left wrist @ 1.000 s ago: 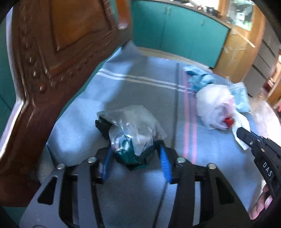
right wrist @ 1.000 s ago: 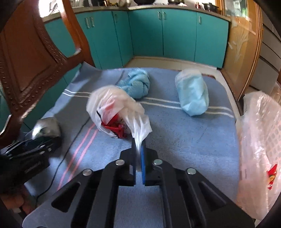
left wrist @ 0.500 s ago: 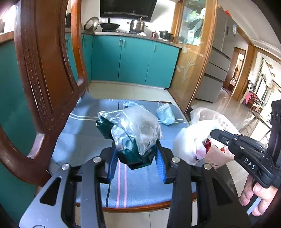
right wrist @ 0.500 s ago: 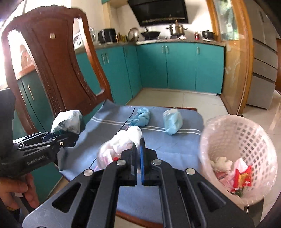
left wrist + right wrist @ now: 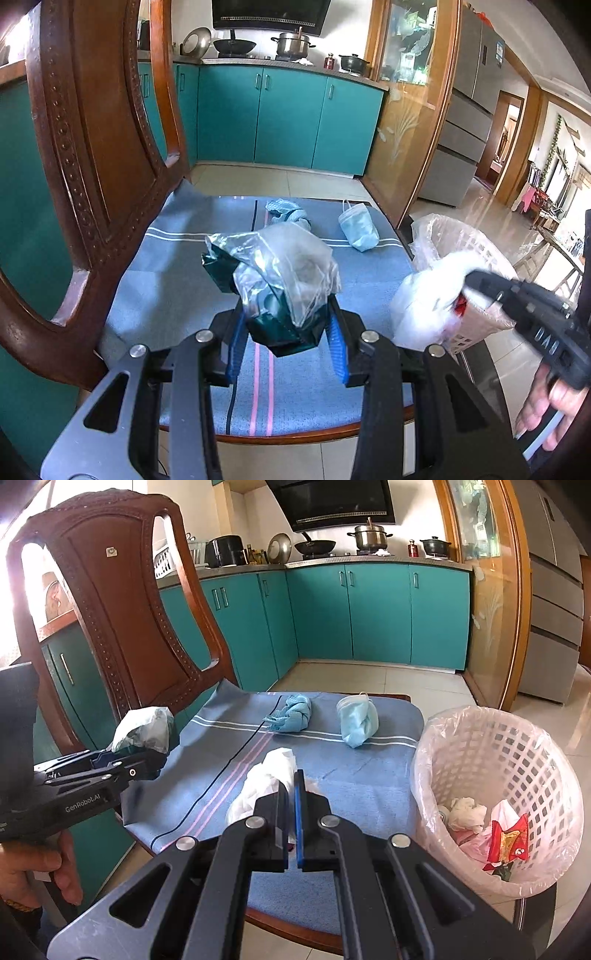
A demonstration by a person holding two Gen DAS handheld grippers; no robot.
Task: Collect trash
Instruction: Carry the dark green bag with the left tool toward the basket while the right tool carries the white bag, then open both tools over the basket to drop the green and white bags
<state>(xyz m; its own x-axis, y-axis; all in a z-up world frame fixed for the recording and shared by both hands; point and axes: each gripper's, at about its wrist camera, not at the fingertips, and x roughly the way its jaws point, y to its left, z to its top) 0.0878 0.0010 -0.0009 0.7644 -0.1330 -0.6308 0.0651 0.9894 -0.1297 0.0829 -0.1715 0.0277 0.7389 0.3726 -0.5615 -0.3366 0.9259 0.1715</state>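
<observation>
My left gripper (image 5: pixel 284 325) is shut on a crumpled clear and dark green plastic bundle (image 5: pixel 280 273), held above the blue-cloth chair seat (image 5: pixel 177 295). From the right wrist view, that bundle (image 5: pixel 144 727) and left gripper (image 5: pixel 160 762) hang at the left, in front of the chair back. My right gripper (image 5: pixel 291 786) is shut on a white plastic bag (image 5: pixel 266 779) with something red inside, lifted over the seat's near right part. A white mesh basket (image 5: pixel 491 716) with a clear liner stands right of the chair and holds several scraps. The white bag (image 5: pixel 424 306) hangs just beside the basket (image 5: pixel 480 325).
A crumpled blue cloth (image 5: pixel 291 712) and a blue face mask (image 5: pixel 358 723) lie at the far side of the seat. The carved wooden chair back (image 5: pixel 122 609) rises on the left. Teal kitchen cabinets (image 5: pixel 380 613) and tiled floor lie beyond. A hand (image 5: pixel 33 871) holds the left gripper.
Both grippers have risen and pulled back from the seat, each carrying its trash. The views have tilted up, so the basket and kitchen now show.
</observation>
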